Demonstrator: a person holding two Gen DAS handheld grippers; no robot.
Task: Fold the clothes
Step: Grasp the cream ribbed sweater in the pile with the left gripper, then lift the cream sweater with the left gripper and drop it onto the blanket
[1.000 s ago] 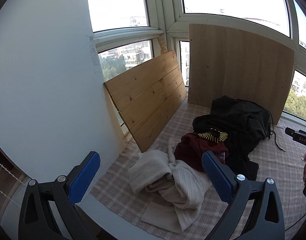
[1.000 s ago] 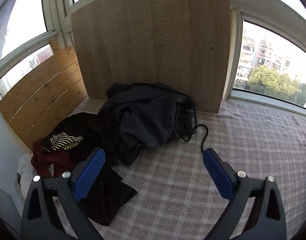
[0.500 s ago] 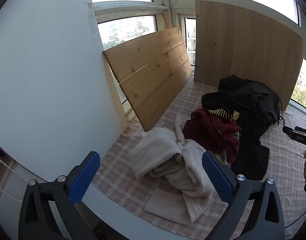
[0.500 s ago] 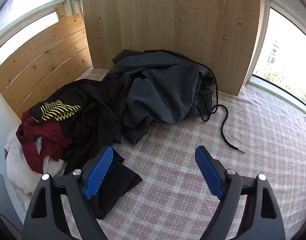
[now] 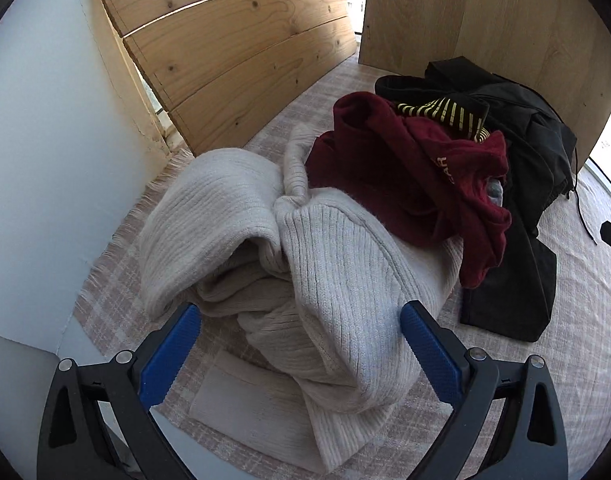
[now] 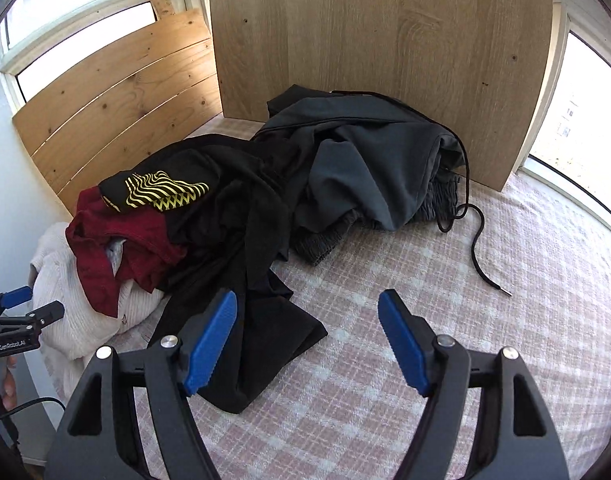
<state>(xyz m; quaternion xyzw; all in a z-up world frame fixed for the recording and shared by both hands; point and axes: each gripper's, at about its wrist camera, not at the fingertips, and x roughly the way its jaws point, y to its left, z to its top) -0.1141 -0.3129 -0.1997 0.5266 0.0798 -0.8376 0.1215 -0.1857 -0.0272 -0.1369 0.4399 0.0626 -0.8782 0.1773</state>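
A heap of clothes lies on the checked cloth. Nearest the left edge sits a cream ribbed sweater, crumpled. My left gripper is open, its blue pads on either side of the sweater's front fold, close above it. A dark red garment lies over the sweater's far side. Beyond it are a black shirt with a yellow wave print, a black garment and a dark grey hooded piece. My right gripper is open above the cloth, its left pad over the black garment's edge.
A slatted wooden panel and a flat board lean against the windows behind the heap. A white wall stands at the left. A black drawstring trails over the cloth. The left gripper and a hand show at the right wrist view's left edge.
Both grippers have dropped and moved in toward the heap. The left one now frames the cream sweater closely. The right one sits lower over the black garment's edge.
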